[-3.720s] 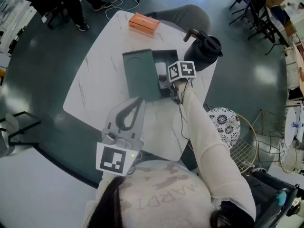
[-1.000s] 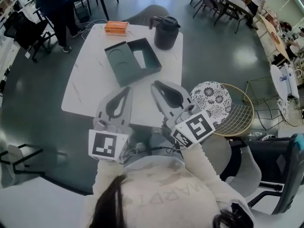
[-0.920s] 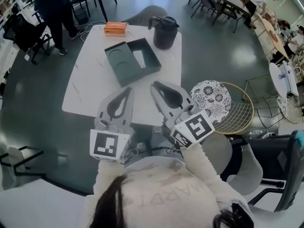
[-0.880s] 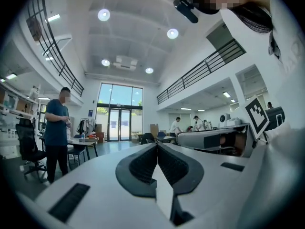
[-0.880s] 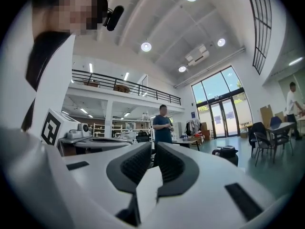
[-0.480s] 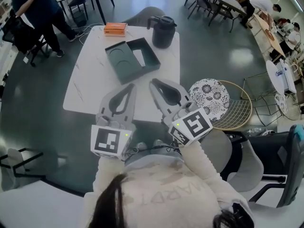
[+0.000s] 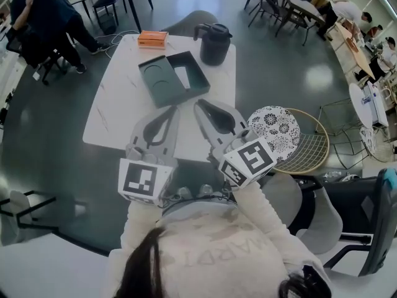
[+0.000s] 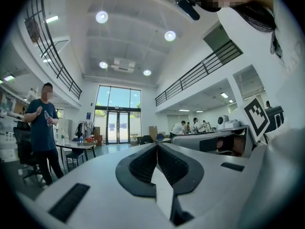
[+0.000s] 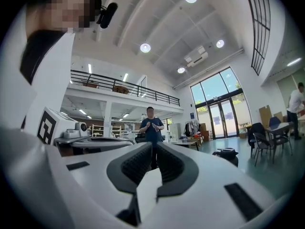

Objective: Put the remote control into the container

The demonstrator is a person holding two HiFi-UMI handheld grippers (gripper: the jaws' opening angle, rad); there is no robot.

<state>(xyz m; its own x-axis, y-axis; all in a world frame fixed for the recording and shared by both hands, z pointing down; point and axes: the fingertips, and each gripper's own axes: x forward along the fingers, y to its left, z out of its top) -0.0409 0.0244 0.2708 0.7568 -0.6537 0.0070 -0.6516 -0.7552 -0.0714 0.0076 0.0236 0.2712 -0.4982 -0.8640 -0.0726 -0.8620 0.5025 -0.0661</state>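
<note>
Clutter on the white desk (image 7: 118, 110) is limited to 3 groups, all gathered at its far end in the upper middle of the head view. An orange box (image 7: 152, 39) is set at the far left corner, and a black jug (image 7: 215, 42) at the far right corner. Between and below them lies the dark green container (image 7: 198, 76), with its flat lid (image 7: 158, 82) laid touching its left side. The near half of the desk is left bare, so nothing is placed between the grippers and the container.

A pale, oblong remote control (image 7: 183, 76) is seen lying inside the container, on its floor. Its details are too small to be made out.

The left gripper (image 7: 172, 109) and right gripper (image 7: 198, 103) are held side by side over the near desk edge, well apart from the container. In the left gripper view the fingers (image 8: 138, 168) are pressed together with nothing between them. The same is shown for the fingers (image 9: 136, 166) in the right gripper view.

To the right of the desk, a round patterned cushion (image 7: 273, 126) is seen resting on a wire chair (image 7: 313, 151). A person (image 7: 37, 17) is cut off at the upper left corner of the head view. The lower part of that view is taken up by the wearer's own sleeves and hair.
</note>
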